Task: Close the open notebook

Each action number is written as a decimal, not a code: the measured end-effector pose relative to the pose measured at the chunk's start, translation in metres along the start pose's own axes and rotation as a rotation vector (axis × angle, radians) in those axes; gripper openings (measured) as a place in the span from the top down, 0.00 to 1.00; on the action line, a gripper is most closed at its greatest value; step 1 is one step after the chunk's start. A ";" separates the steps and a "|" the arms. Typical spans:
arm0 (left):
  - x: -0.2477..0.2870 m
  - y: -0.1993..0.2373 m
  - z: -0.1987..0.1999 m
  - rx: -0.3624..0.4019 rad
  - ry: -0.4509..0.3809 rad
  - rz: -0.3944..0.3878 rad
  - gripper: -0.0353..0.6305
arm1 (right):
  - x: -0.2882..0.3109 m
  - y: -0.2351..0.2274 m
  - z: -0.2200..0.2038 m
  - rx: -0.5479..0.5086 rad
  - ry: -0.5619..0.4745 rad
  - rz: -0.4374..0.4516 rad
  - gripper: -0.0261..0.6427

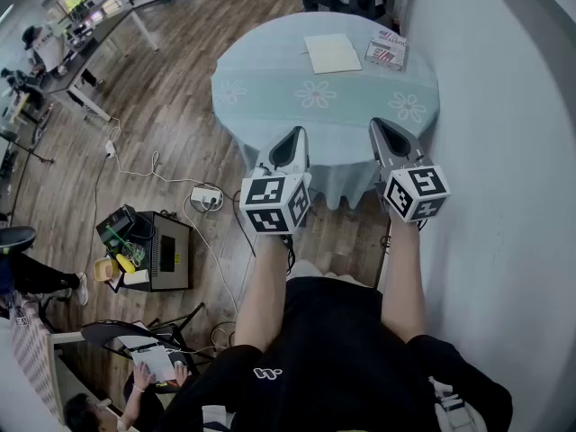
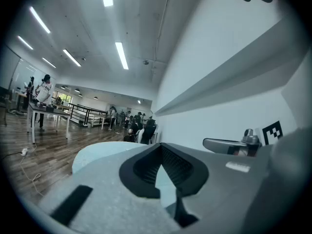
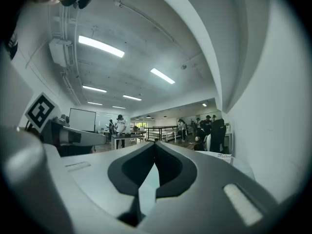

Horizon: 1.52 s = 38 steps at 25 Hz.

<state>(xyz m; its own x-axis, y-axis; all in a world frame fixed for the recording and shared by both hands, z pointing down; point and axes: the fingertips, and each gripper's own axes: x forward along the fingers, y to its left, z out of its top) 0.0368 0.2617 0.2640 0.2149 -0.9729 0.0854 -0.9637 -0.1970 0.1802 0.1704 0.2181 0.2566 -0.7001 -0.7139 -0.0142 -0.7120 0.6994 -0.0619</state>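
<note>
Left hand-held gripper (image 1: 298,133) and right hand-held gripper (image 1: 375,124), clenched empty, hang well short of the notebook (image 1: 332,53); closing seemingly unstarted.

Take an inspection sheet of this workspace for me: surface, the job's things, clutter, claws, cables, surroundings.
Surface: round table under a pale blue flowered cloth.
Job's things: notebook lies flat on the table's far side; whether it is open cannot be told from here.
Clutter: small printed box just right of the notebook.
Grippers: left claw and right claw both shut and empty, held level side by side by the table's near edge, well short of the notebook.
Cables: white cable and power strip on the floor left of the table; nothing seen on the table.
Surroundings: wooden floor, white wall at right, black case on the floor, people at desks beyond.
</note>
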 end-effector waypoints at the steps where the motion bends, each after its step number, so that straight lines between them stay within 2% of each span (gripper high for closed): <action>1: 0.000 0.000 0.000 0.003 0.000 -0.002 0.94 | 0.001 -0.002 -0.003 0.009 0.006 -0.017 0.94; 4: 0.000 0.001 -0.001 0.005 -0.001 -0.002 0.94 | 0.004 -0.007 -0.009 0.027 0.015 -0.046 0.94; 16: -0.001 0.002 -0.006 -0.029 -0.011 -0.002 0.94 | 0.000 -0.008 -0.012 0.045 0.014 -0.045 0.94; 24: -0.004 0.002 0.001 -0.015 -0.022 0.007 0.94 | 0.004 -0.006 -0.002 0.037 -0.006 -0.028 0.94; 29: -0.004 0.011 0.016 -0.044 -0.081 -0.010 0.94 | 0.023 -0.002 0.000 0.038 -0.008 0.004 0.94; 34: 0.018 0.028 0.026 -0.034 -0.114 -0.003 0.94 | 0.050 -0.011 0.004 0.014 -0.024 0.023 0.94; 38: 0.054 0.048 0.025 -0.032 -0.120 -0.008 0.94 | 0.081 -0.035 0.003 0.000 -0.035 0.004 0.94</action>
<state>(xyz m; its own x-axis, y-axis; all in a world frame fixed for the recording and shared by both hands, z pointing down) -0.0021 0.1971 0.2532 0.2002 -0.9792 -0.0342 -0.9561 -0.2029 0.2115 0.1384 0.1354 0.2544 -0.7006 -0.7118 -0.0493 -0.7092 0.7023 -0.0613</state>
